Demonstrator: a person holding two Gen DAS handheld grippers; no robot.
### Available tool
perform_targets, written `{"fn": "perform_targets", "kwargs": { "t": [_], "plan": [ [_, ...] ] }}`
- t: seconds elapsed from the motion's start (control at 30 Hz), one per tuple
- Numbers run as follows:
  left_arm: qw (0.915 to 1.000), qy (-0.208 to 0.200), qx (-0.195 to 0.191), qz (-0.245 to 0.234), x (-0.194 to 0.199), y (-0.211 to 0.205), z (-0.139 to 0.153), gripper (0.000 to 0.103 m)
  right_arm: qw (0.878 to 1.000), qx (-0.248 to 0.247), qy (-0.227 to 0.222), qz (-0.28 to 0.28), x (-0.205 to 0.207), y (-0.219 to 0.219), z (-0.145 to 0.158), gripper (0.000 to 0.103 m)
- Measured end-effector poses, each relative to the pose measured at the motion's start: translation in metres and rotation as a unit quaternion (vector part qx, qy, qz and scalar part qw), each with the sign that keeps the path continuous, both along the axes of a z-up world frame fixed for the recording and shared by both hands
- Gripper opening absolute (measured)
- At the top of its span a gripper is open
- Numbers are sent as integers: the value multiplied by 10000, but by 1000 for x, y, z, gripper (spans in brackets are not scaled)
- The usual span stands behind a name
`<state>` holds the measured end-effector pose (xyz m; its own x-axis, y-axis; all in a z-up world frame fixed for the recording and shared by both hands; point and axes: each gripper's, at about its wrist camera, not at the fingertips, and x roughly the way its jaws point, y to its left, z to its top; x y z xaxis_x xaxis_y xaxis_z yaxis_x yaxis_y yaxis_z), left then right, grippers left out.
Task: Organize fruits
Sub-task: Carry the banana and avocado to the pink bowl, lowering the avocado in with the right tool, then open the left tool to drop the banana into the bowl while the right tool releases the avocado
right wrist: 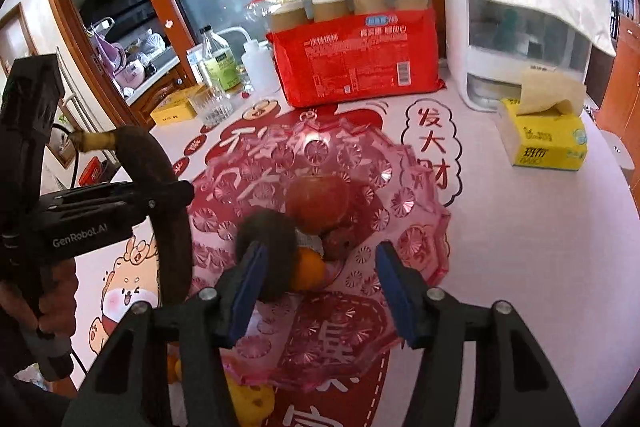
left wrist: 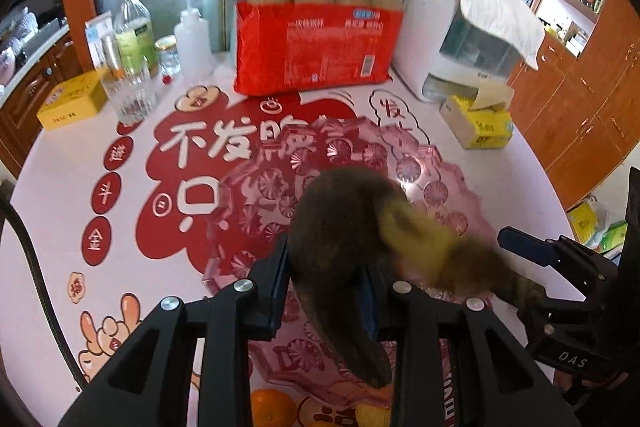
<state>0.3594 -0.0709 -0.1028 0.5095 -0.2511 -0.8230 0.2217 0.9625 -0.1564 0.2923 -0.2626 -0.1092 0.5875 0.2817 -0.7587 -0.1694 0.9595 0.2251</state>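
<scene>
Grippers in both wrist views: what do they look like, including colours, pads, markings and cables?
Both are matte black plastic with cut-out linkage arms and silver round bolts. The right gripper has blue finger pads. The left gripper carries white "GenRobot.AI" lettering in the right wrist view, and a black cable curves beside it. "DAS" marks the right one.

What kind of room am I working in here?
Probably a home dining area beside a kitchen: a table with a red printed cover, wooden cabinets, and a yellow tissue box.
</scene>
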Motion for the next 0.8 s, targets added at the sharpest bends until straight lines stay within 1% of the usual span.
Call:
{"fn": "perform_targets", "kwargs": {
  "t": [0.23,0.43,0.47,0.53,0.6,0.8],
  "plan": [
    [9996,282,20,-24,5,-2,-11,32,9998,71,151,-60,3,1,-5,57],
    [9996,274,-10,58,0,3,-5,38,9998,92,164,-36,-2,4,-2,57],
    [9997,248,-42,50,-2,3,-3,40,9998,91,164,-35,-3,4,-1,57],
    [9998,130,-116,40,-6,4,5,61,9998,85,166,-52,-4,4,-1,57],
    [9999,-23,-130,37,-13,5,15,62,9998,77,166,-76,-8,4,1,57],
    [9998,-73,-112,145,-29,12,31,63,9998,70,80,-157,-25,5,13,57]
  ]
}}
